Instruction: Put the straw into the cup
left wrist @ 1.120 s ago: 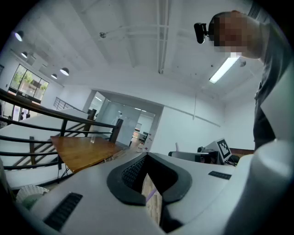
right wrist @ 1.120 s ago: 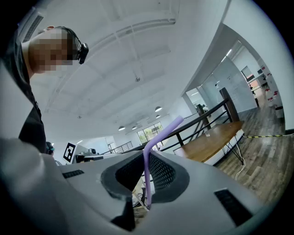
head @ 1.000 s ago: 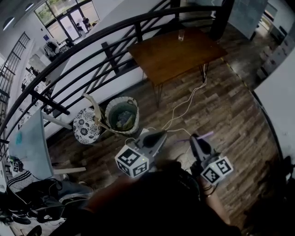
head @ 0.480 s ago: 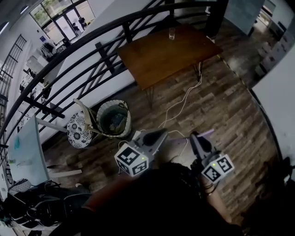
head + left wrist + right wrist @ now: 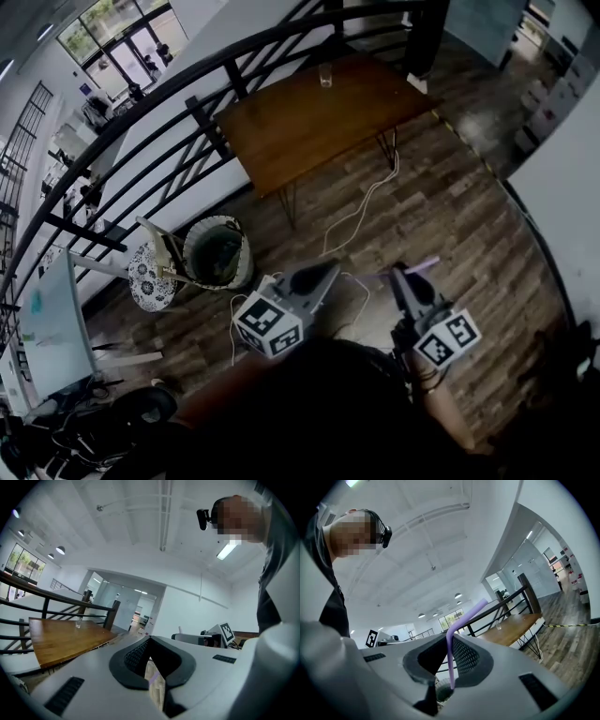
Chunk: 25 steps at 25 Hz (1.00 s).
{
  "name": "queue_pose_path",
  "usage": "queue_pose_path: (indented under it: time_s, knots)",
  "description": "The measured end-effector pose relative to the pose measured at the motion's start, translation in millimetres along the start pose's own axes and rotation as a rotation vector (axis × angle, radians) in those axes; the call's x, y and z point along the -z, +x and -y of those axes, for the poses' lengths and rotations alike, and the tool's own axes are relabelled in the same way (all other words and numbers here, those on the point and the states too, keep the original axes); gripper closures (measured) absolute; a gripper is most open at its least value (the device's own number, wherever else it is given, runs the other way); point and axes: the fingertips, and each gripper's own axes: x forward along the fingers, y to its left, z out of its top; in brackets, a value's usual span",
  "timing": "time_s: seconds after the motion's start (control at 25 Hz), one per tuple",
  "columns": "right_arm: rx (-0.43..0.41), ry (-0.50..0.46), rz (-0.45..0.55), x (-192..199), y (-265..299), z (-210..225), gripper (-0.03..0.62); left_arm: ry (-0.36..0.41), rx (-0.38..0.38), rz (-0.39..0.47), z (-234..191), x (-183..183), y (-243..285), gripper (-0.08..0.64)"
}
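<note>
The clear cup (image 5: 325, 75) stands at the far edge of a brown wooden table (image 5: 300, 122), well ahead of both grippers. It shows small in the left gripper view as the cup (image 5: 78, 623) and in the right gripper view as the cup (image 5: 498, 626). My right gripper (image 5: 397, 274) is shut on a bent purple straw (image 5: 424, 266); the straw (image 5: 457, 630) stands up between its pads and bends away at the top. My left gripper (image 5: 319, 275) is held beside it over the floor, jaws together with nothing in them (image 5: 149, 641).
A black railing (image 5: 187, 84) runs behind the table. A round basket (image 5: 217, 253) and a patterned stool (image 5: 147, 277) stand on the wooden floor to the left. White cables (image 5: 361, 206) trail from the table's legs across the floor towards me. A white wall (image 5: 562, 150) is on the right.
The table, basket and stool have slid left and lower in the head view. Both grippers keep their place in the view, the straw still held.
</note>
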Motion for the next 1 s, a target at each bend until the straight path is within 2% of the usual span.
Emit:
queue_pose_path:
  time_s: [0.28,0.6,1.0]
  knots:
    - [0.043,0.039,0.021,0.8,-15.5,30.4,0.552,0.0,0.004,-0.024,-2.1,4.8,26.6,0.549]
    - [0.101,0.054,0.029,-6.7,-10.8,58.9,0.552,-0.014,0.058,-0.048,-13.0,1.4,65.1,0.549]
    - [0.124,0.056,0.025,-14.0,49.7,84.9,0.552,-0.031,0.089,-0.049,-71.7,-11.4,91.3,0.549]
